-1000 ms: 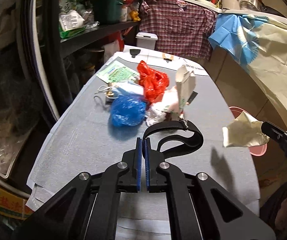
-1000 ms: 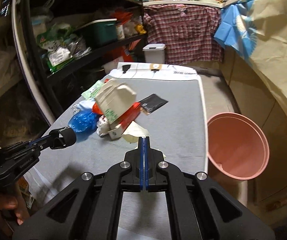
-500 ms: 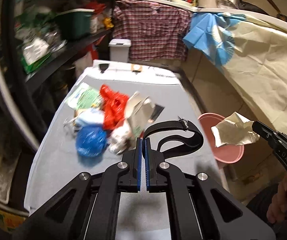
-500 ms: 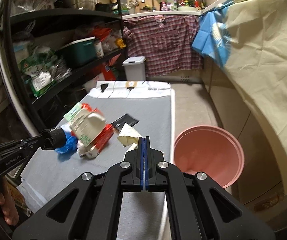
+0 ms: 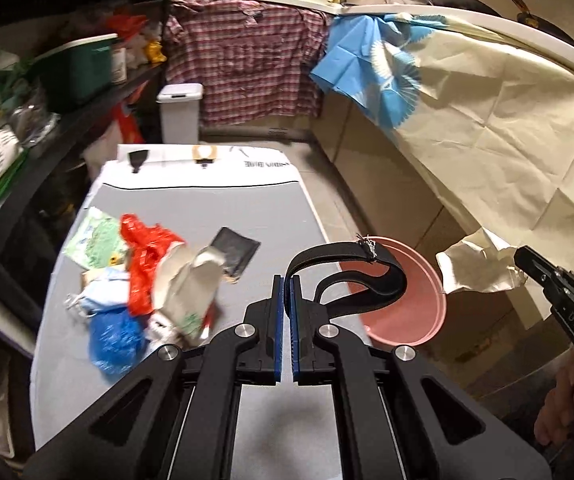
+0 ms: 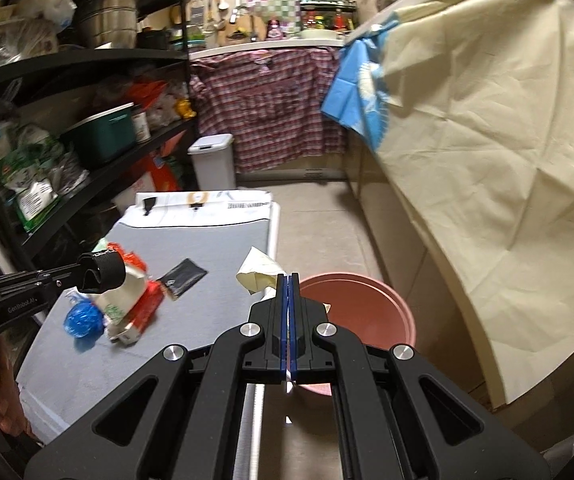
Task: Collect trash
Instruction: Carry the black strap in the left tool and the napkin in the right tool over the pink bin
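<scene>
The left gripper point(image 5: 287, 280) is clamping a looped black strap point(image 5: 351, 276), its blue pads nearly meeting on the band; the loop is arching toward one o'clock. The right gripper point(image 6: 289, 280) is pinching a crumpled cream paper point(image 6: 259, 270), its pads pressed together on the sheet. In the left wrist view that same paper point(image 5: 479, 268) is hanging at three o'clock, above and to the right of the pink bin point(image 5: 407, 300).

The pink bin point(image 6: 363, 308) is standing on the tiled floor point(image 6: 315, 224), just beside the table's right edge.

The grey table point(image 5: 215, 208) is carrying a pile of trash at nine o'clock in the left view: a red plastic bag point(image 5: 145, 254), a blue plastic bag point(image 5: 115, 338), a tilted white carton point(image 5: 191, 292), a green-printed packet point(image 5: 97, 238) and a flat black pouch point(image 5: 235, 250). The pile is blurred, so which pieces are touching cannot be told.

Black shelving point(image 6: 87, 56) is lining the left wall, holding a green tub point(image 6: 103, 134) and packets. A white lidded bin point(image 6: 211, 160) is standing at twelve o'clock beyond the table. A plaid shirt point(image 6: 267, 112) is hanging over the far counter. A cream sheet point(image 6: 487, 128) and a blue cloth point(image 6: 359, 96) are draping the right-hand counter.
</scene>
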A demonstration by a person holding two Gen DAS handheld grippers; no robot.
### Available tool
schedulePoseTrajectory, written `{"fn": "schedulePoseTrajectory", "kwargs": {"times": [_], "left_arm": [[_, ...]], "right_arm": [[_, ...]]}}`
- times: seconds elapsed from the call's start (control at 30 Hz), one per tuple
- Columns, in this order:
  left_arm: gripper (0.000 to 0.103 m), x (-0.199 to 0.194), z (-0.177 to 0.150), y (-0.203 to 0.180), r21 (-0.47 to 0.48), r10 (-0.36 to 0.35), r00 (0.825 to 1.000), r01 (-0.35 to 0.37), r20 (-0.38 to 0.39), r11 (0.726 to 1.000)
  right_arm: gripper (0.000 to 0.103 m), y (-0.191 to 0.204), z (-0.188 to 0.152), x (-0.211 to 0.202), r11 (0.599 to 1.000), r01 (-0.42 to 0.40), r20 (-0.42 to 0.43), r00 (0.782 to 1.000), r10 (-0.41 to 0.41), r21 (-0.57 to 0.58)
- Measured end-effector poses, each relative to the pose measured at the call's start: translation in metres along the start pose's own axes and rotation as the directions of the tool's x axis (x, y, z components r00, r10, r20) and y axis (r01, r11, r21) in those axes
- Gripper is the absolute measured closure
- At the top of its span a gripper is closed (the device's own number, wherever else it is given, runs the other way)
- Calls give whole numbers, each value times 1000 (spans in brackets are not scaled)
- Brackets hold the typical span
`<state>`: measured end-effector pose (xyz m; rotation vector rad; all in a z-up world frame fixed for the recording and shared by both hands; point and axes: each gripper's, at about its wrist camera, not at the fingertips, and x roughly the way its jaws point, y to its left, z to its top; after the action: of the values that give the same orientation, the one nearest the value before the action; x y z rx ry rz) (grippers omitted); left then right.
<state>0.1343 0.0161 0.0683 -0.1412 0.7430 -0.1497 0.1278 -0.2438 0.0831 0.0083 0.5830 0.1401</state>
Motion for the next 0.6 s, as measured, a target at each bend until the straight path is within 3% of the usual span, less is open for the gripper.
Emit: {"fn": "schedulePoseTrajectory", "kwargs": {"times": [0.23,0.6], "left_arm": [[100,25,16,-16,-14,-25,999,25,-35,1000],[100,77,36,-71,101,-87,995,90,-40,991]], "right_arm": [[102,-27,6,19,999,32,-3,999,-32,21],[102,-70,17,61,994,82,13,996,-83,78]]}}
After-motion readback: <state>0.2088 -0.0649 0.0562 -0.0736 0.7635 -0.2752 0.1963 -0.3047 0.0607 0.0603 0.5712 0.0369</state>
